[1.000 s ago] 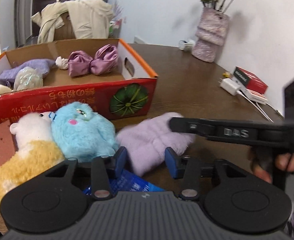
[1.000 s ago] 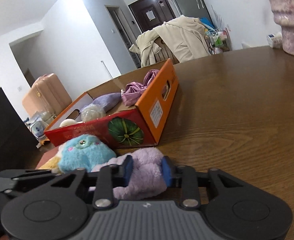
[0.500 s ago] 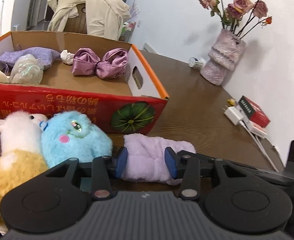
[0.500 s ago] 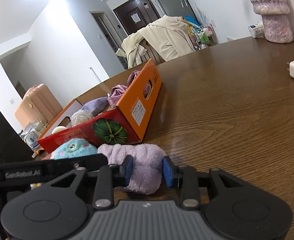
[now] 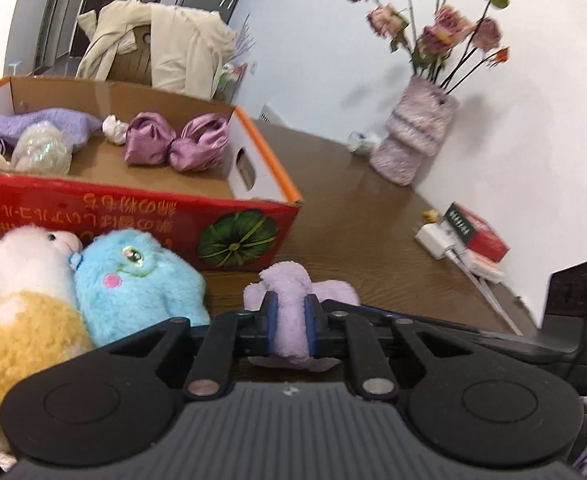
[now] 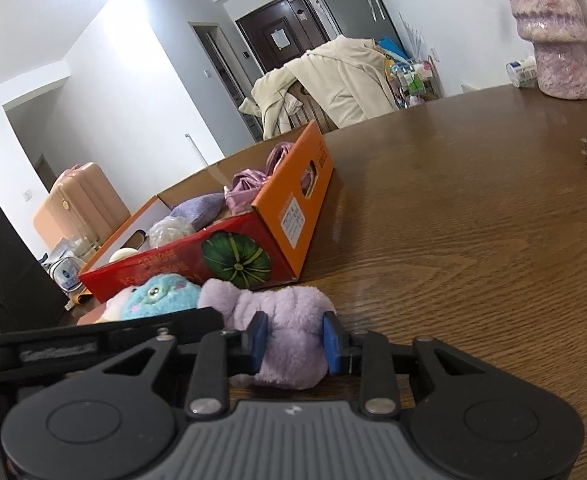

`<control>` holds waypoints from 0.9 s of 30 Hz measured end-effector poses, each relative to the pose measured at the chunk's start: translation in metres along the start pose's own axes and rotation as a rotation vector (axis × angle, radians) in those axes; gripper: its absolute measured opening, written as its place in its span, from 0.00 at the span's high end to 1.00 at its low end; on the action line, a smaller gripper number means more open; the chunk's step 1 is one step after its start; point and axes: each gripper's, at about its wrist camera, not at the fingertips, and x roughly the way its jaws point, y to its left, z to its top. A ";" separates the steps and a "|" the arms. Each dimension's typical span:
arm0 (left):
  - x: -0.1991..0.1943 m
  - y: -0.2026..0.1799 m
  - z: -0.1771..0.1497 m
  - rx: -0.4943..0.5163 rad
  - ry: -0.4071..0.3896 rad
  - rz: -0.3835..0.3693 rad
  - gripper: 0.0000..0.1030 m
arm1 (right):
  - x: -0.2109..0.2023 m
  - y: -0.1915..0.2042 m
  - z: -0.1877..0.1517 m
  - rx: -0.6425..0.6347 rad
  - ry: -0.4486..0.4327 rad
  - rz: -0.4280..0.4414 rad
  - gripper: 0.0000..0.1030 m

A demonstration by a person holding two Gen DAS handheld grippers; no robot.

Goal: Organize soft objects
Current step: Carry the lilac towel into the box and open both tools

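Left wrist view first, reading from its left edge: I see a white-and-yellow alpaca plush (image 5: 21, 304) leaning against a blue fluffy monster plush (image 5: 133, 280), both on the wooden surface (image 5: 353, 216) in front of a red and orange cardboard box (image 5: 133, 216). Inside the box lie a lavender cloth (image 5: 49, 120), a shiny clear bundle (image 5: 41, 152) and a satin purple bow (image 5: 177, 144). Right of the blue plush sits the lilac fuzzy towel (image 5: 289, 312), a soft, short-piled roll lying on the surface just in front of the box's pumpkin picture. My left gripper (image 5: 289, 322) has just been closing, and its blue fingers (image 5: 270, 320) now pinch a narrow bunched fold of the towel, which bulges above and below them. Further right are a pink vase of dried roses (image 5: 413, 136), a white charger (image 5: 435, 240) and a red box (image 5: 477, 232) near the wall.

Right wrist view: the left gripper's black body crosses the lower left, the blue plush peeks behind it, and my right gripper (image 6: 293, 342) has its fingers (image 6: 259, 340) clamped on the towel's plump right end, the pile puffing out between them.
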 end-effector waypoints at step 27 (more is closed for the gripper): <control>-0.068 0.047 0.072 -0.048 -0.180 -0.036 0.86 | -0.031 0.099 0.057 -0.146 -0.147 0.064 0.78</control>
